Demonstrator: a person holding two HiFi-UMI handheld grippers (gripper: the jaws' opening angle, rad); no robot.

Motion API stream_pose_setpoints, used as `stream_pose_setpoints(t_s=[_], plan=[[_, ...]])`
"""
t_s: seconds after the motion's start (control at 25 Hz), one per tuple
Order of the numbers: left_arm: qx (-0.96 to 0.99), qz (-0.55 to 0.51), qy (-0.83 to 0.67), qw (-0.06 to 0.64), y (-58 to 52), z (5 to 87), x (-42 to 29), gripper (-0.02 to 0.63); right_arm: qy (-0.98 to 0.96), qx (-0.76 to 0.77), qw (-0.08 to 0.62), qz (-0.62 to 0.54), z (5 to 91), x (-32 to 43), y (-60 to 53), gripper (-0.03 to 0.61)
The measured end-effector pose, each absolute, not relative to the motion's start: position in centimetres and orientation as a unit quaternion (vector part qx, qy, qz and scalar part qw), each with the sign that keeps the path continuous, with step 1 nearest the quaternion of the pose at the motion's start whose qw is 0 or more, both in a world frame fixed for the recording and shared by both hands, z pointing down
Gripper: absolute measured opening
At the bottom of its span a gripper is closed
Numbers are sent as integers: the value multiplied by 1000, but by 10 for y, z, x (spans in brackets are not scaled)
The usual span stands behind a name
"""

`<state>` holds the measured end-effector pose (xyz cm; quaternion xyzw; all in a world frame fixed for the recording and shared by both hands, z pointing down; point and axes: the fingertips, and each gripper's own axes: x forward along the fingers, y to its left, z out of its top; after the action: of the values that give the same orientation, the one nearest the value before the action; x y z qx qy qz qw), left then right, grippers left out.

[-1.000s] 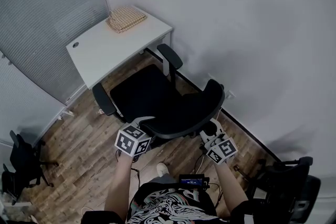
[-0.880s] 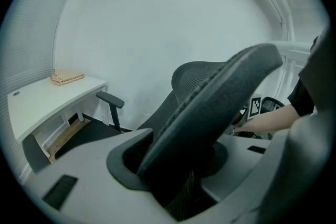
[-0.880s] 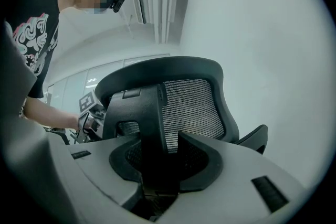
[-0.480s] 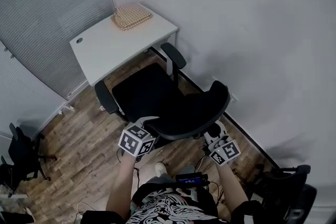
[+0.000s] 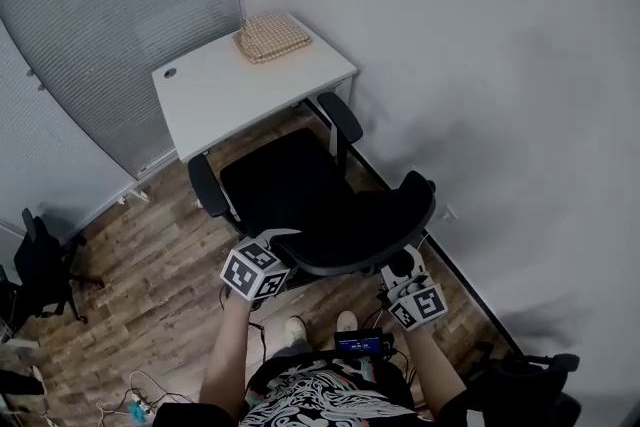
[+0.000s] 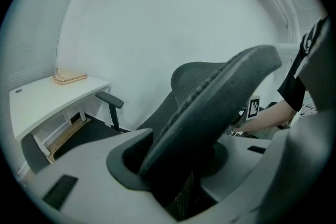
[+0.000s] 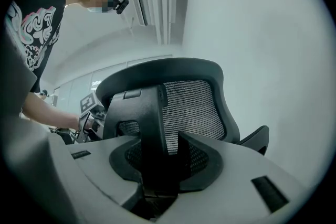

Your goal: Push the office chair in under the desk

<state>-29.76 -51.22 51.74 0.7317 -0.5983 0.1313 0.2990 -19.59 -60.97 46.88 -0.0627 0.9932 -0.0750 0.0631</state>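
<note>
I get soft, cool, even light; faint shadows on the wall (image 5: 470,150); fisheye-bent edges, black corners, office chair (image 6: 210,113) blurry close up.

The brown wood floor (image 5: 150,255) is holding up everything here. A white desk (image 5: 230,105) is standing on it in the corner, right by the wall and the grey blinds (image 5: 90,25). A little checked cloth (image 5: 272,37) is lying on the desk's far corner. The black office chair (image 5: 290,185) is standing on the floor just in front of the desk. Another dark chair (image 5: 45,265) is sitting off to the left, and some cables (image 5: 135,400) are lying near the bottom edge.
</note>
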Motion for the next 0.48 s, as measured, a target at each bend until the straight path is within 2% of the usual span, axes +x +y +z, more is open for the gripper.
stream_pose_setpoints(t_s=[0.48], plan=[[722,125,-612,299,-528,516,-305,172,994,-41,72,-73,466,-207,-629,138]])
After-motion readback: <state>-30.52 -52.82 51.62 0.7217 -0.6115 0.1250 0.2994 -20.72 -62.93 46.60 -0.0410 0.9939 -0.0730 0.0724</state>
